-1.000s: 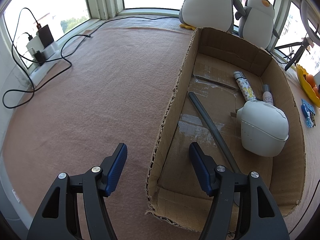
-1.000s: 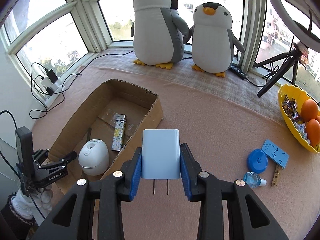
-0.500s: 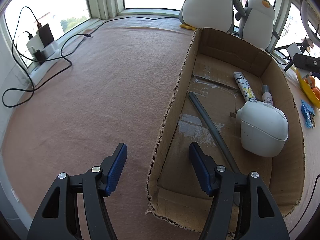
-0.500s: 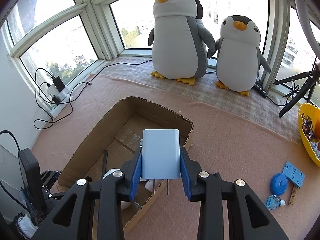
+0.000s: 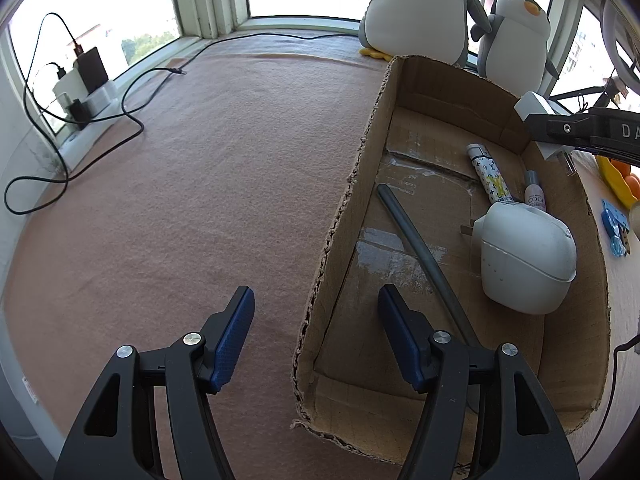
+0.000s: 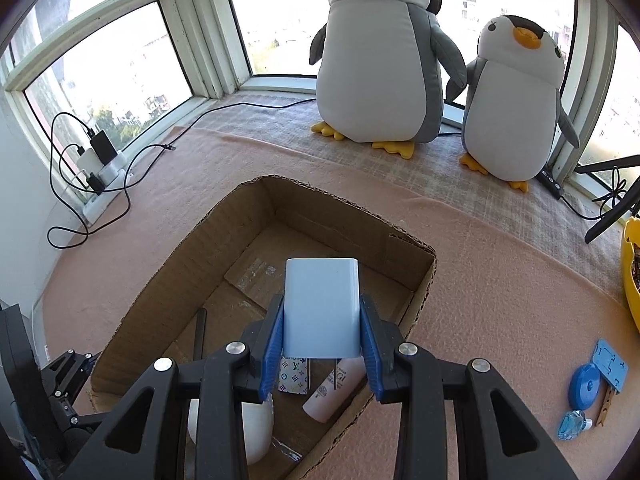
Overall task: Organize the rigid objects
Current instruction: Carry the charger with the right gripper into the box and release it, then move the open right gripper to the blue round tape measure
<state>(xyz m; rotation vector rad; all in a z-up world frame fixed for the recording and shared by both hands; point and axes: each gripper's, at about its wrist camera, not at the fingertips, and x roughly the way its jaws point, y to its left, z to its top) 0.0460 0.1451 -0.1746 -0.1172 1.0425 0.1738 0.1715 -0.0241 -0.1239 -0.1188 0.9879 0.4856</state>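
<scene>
Two claws: right claw (image 6: 322,354) tilted down, pinching charger (image 6: 321,312) above box (image 6: 400,240); left claw (image 5: 316,340) spread, empty.

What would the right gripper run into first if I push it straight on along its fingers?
Probably the cardboard box. The right gripper, shut on the white charger, points down into it, so the charger's prongs would likely land near the patterned lighter and pink tube. Depth is uncertain.
</scene>
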